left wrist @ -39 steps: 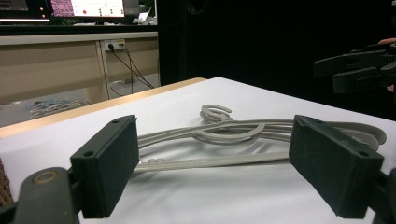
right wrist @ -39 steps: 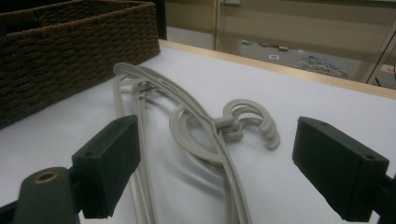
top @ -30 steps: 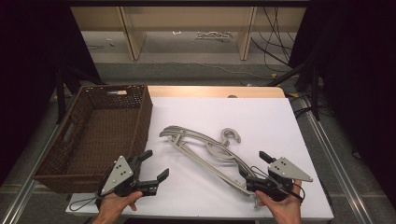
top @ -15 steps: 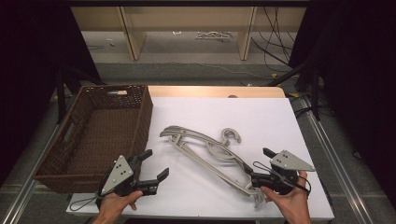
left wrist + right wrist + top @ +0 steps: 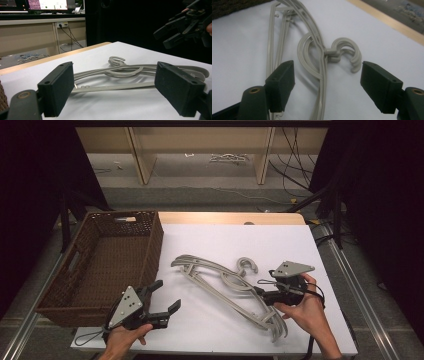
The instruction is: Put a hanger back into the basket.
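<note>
The stacked grey plastic hangers (image 5: 227, 290) lie slantwise on the white table (image 5: 210, 240), well apart from the wicker basket (image 5: 107, 265) at its left end. The right gripper (image 5: 261, 292) hovers over their neck near the hooks (image 5: 344, 51); its jaws have just been closing but stand apart, nothing pinched. The left gripper (image 5: 167, 296) waits near the front edge, jaws wide and empty. The risk, I judge, is catching only one hanger, so the stack splays or tangles. There is bare table toward the far edge; the hangers' lower tips sit close to the front edge.
</note>
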